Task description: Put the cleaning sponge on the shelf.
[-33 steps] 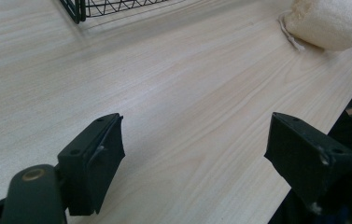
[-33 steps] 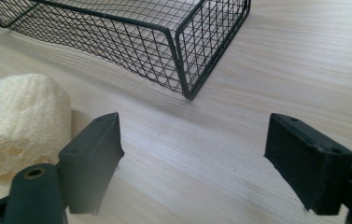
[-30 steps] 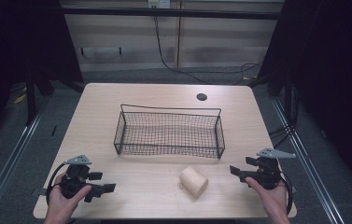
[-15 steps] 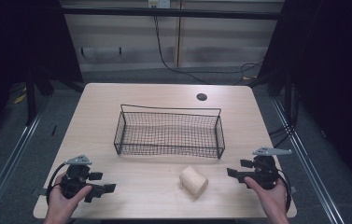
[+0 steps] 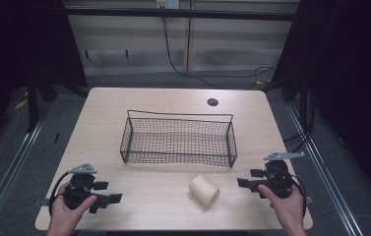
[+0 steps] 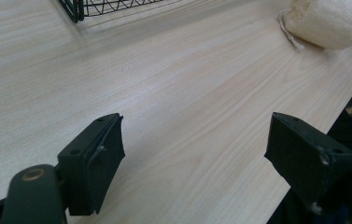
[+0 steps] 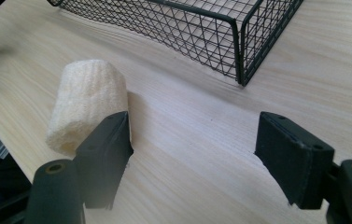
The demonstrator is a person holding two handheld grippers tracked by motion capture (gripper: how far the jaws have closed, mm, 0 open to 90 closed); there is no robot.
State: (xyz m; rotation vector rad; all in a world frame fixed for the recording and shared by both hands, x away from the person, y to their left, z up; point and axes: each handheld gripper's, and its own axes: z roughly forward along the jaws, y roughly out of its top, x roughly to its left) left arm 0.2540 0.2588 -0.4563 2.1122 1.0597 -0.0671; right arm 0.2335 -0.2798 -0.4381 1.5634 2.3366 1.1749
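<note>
Just ahead of the right gripper [image 5: 248, 184], toward its left jaw, lies the rolled towel [image 5: 204, 190] on its side on the table [image 5: 173, 101], pale and ribbed, not touched by either jaw as far as the high view shows. That gripper's jaws stand wide apart and hold nothing. From the right gripper view the roll [image 7: 87, 105] sits partly behind the left jaw, so its near lower edge is hidden; whether jaw and cloth are in contact there is hard to tell, probably a small gap. Beyond the roll, farther out from the jaws, stands the wire basket [image 5: 178, 139], with its near corner [image 7: 239, 46] in frame and the rest cut off at the top.

Over on the other side, the left gripper [image 5: 110, 198] is also wide open and empty, low over bare wood. Well ahead of it, off toward its right jaw, the towel [image 6: 330, 23] shows as a cropped corner at the frame's top edge, and a scrap of basket mesh [image 6: 85, 7] peeks in top left. Both hands are cut off at the bottom of the high view.
</note>
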